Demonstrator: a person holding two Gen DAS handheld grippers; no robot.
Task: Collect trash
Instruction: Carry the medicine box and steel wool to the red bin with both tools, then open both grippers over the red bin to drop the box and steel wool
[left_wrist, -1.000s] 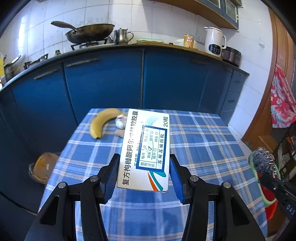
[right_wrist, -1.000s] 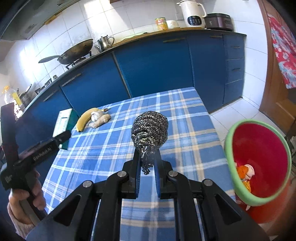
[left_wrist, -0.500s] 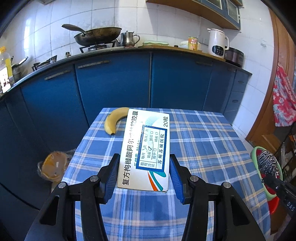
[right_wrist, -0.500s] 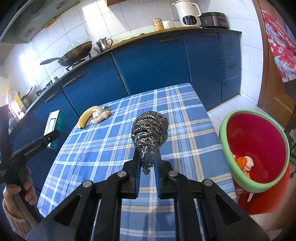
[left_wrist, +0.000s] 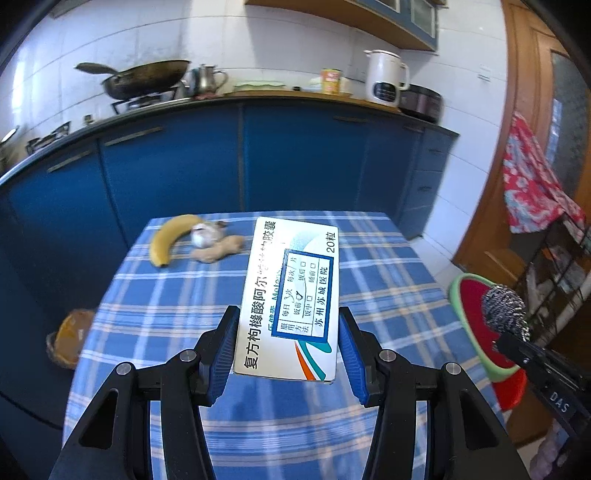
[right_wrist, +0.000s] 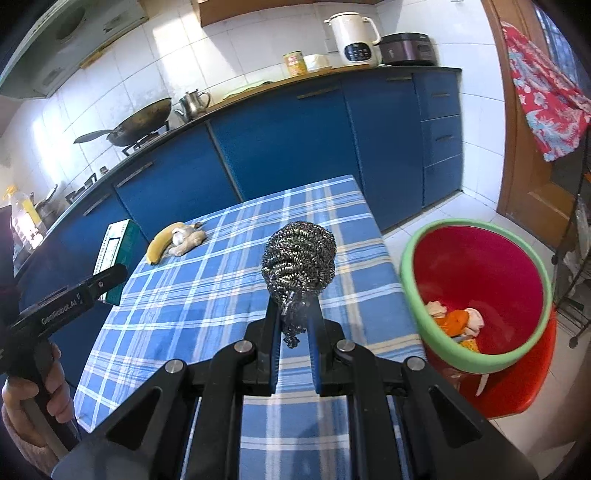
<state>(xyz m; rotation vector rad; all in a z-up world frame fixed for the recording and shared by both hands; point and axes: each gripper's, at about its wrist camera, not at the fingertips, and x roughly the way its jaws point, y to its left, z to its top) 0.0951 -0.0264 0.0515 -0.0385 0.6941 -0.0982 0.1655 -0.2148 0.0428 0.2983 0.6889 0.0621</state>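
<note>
My left gripper (left_wrist: 287, 334) is shut on a flat white medicine box (left_wrist: 291, 295) printed with Chinese text, held above the blue checked tablecloth (left_wrist: 184, 332). The same box (right_wrist: 117, 240) shows teal-edged at the left of the right wrist view. A steel wool scourer (right_wrist: 298, 258) is pinched by its lower end in my shut right gripper (right_wrist: 293, 325), above the table's right part. The scourer (left_wrist: 504, 308) also appears at the right of the left wrist view, in front of the bin (left_wrist: 465, 291). The red bin with a green rim (right_wrist: 413, 295) stands on the floor right of the table, with scraps inside.
A banana (left_wrist: 166, 236), a garlic bulb (left_wrist: 202, 236) and a piece of ginger (left_wrist: 221, 250) lie at the table's far left. Blue kitchen cabinets (left_wrist: 295, 155) run behind. A bag (left_wrist: 68, 339) sits on the floor left of the table. A hand (right_wrist: 33, 398) holds the left tool.
Both grippers have moved sideways with their loads still held. The bin now looks nearer in the right wrist view, and the garlic and ginger show again beside the banana in the left wrist view.
</note>
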